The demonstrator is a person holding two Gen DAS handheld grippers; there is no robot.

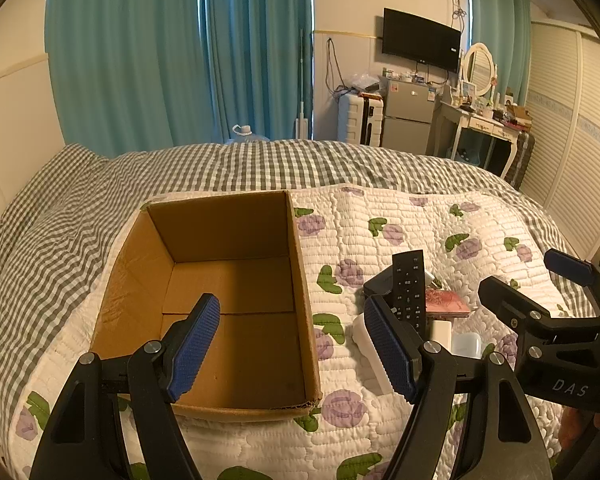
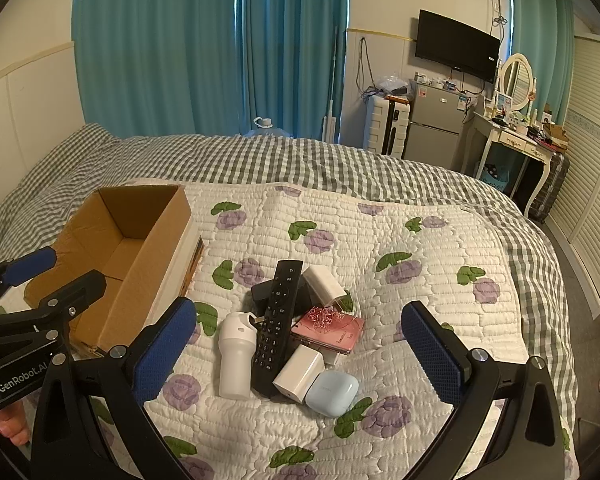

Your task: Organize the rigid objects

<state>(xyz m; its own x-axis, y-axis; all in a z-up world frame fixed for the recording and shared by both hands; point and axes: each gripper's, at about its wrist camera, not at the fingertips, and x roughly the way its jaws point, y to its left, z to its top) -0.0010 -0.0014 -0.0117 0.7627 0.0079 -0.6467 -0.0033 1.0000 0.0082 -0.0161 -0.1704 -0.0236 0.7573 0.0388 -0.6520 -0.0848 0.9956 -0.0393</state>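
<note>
Your left gripper [image 1: 296,344] hangs over the near end of the cardboard box [image 1: 300,280], and its blue pads [image 1: 194,346] are spread wide with nothing between them. The box sits on the flowery quilt [image 1: 380,216] with its top open, and you can see its bare brown floor.

Your right gripper [image 2: 300,352] is spread wide too, and it holds nothing. It hangs above a little pile of things on the quilt, just to the right of the box.

In the pile, a long black remote [image 2: 276,320] lies on top, pointing away from you. Its far end rests on a small black box [image 2: 260,290]. A white bottle [image 2: 236,356] lies touching the remote's left side. A white charger block [image 2: 300,372] sits against its right side near you, and a pale blue earbud case [image 2: 332,394] touches that block. A pink booklet [image 2: 332,328] lies to the right of the remote, and another white charger [image 2: 324,284] sits behind it.
</note>
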